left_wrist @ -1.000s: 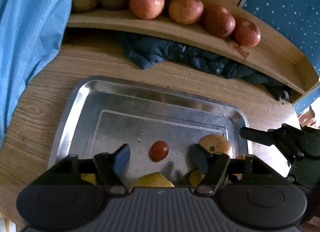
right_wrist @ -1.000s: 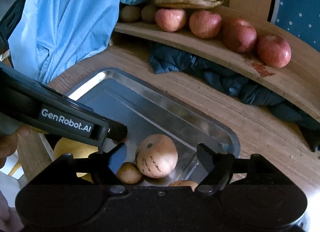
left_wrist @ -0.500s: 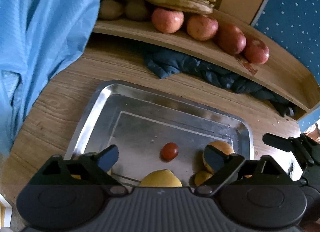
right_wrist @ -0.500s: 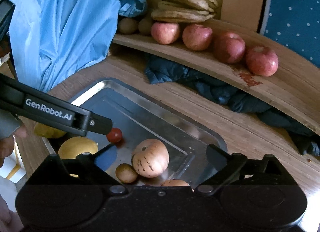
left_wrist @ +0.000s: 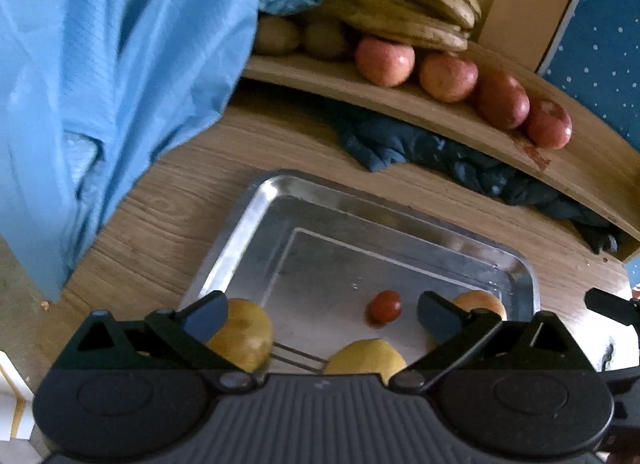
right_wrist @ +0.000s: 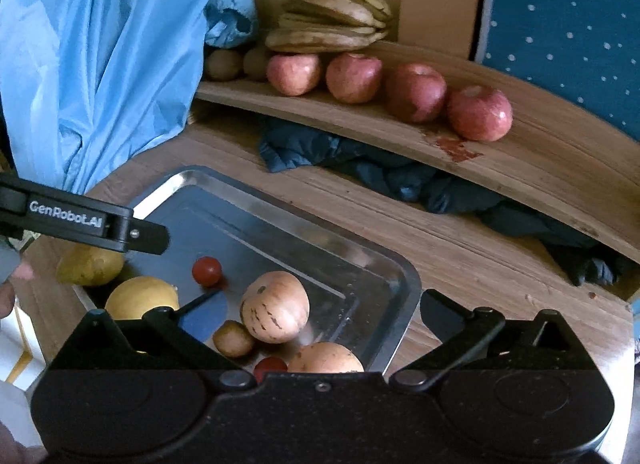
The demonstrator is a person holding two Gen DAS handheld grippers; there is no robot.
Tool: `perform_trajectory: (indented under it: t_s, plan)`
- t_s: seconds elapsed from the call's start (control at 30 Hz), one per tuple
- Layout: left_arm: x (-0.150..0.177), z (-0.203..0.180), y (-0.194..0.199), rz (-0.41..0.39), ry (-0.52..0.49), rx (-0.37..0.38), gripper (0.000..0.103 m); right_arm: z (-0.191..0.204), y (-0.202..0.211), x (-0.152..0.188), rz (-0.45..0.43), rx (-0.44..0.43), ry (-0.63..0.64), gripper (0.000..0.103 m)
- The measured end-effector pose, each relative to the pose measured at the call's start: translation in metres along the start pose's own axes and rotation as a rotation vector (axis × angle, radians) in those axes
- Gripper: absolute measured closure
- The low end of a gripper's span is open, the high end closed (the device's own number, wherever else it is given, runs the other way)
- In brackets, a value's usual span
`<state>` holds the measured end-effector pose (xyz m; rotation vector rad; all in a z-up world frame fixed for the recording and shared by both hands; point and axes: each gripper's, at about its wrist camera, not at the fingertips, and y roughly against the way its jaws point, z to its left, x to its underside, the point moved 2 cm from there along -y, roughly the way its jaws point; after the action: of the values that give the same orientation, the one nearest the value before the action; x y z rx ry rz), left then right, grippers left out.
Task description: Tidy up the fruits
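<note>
We hold both grippers above the near end of the metal tray (right_wrist: 168,188), and both have just been opening: the left gripper (left_wrist: 320,314) stands with its jaws spread wide and nothing pressed between the pads, and the right gripper (right_wrist: 320,310) is the same, wide and empty. The fruit left to sort lies in the tray: a small red tomato (left_wrist: 384,306) out on the bare metal, two yellow fruits (right_wrist: 140,298) at the near left edge, a pale speckled fruit (right_wrist: 275,306) with a small brown one (right_wrist: 233,338) touching it, and another pale fruit (right_wrist: 325,358) and a second red one at the very bottom of the right view. The shelf (right_wrist: 520,152) behind already carries bananas (right_wrist: 332,20), kiwis and a row of four apples (right_wrist: 416,92), with free board to the right of them. To do the next pick well, we judge that each gripper should take one fruit that stands apart. We bring the jaws down on either side of its widest part and close slowly, since round fruit on smooth metal is likely to roll. The two grippers sit near each other, so we keep their paths apart.
</note>
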<state>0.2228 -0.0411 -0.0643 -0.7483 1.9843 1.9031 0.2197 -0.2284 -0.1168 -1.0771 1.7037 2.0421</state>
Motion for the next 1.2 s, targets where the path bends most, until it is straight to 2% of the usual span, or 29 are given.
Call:
perform_trajectory:
  t_s: [0.2,0.6,0.93,1.2]
  plan:
    - [0.004,0.010,0.015,-0.060,-0.056,-0.033,0.000,0.003,0.010,0.000,-0.026,0.028,-0.033,0.001]
    - [0.022,0.039,0.045,-0.118,-0.095,0.022,0.000,0.028,0.048,0.012,-0.091,0.128,-0.132,0.001]
    - [0.048,0.076,0.091,-0.191,-0.097,0.064,0.000,0.072,0.100,0.035,-0.162,0.214,-0.191,0.001]
    - [0.079,0.099,0.114,-0.208,-0.122,0.078,0.000,0.119,0.131,0.061,-0.193,0.248,-0.220,0.001]
